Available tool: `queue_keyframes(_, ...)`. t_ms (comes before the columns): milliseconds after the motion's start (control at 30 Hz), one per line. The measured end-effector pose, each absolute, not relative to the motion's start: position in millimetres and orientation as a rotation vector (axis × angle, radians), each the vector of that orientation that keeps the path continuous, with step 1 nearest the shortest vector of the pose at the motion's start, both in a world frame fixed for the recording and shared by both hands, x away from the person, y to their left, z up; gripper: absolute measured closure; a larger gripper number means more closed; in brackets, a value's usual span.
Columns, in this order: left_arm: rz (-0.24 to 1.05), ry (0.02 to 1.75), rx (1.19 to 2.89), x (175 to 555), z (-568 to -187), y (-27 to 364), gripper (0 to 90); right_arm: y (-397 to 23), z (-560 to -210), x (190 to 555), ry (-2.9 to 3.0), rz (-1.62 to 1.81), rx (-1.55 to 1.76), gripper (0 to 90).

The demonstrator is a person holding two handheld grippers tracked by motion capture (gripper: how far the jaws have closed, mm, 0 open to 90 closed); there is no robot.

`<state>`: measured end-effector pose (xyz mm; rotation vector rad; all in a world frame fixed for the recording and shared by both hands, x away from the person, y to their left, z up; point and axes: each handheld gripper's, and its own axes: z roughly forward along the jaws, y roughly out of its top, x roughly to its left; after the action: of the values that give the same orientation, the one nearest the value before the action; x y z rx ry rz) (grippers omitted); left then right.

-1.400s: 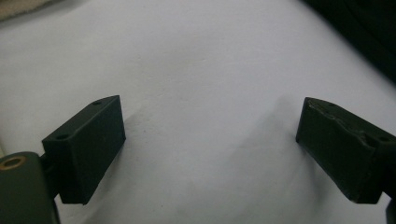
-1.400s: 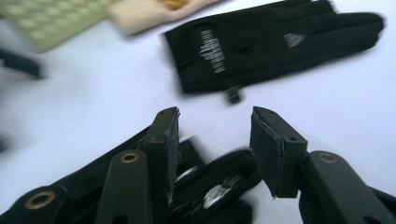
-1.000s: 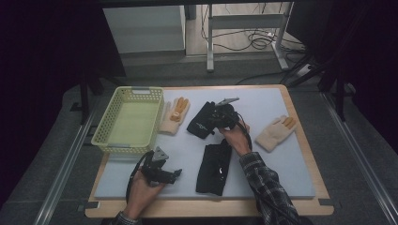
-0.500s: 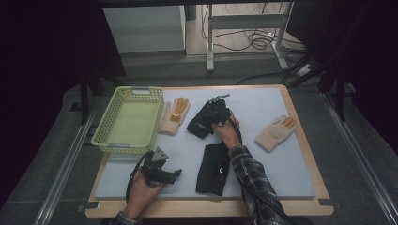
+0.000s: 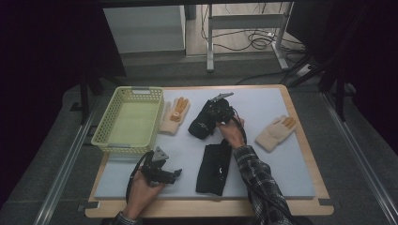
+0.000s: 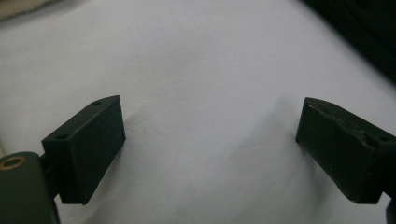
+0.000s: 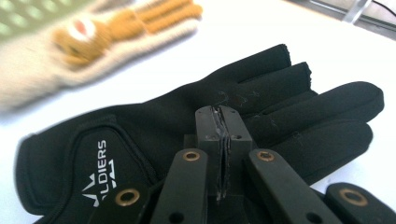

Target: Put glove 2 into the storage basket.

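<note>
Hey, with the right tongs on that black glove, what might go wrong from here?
1. The right tongs have just been closing and look shut over the black glove; whether fabric is pinched is unclear, so a lift may leave the glove behind.
2. The cream glove lies between that glove and the basket; dragging the black glove across could displace it.
3. The left tongs rest open on the mat, offering no support.
</note>
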<state>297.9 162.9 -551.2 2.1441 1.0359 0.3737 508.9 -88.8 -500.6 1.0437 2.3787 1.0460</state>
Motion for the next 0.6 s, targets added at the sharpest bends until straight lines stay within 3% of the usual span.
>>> queue_keyframes(400,0.374,1.032,2.149,298,-551,163,8.3,-109,-447,459,2.444,1.195,0.910,87.2)
queue_keyframes(600,0.376,1.031,2.150,298,-551,163,8.3,-124,-427,405,2.518,1.246,0.806,87.1)
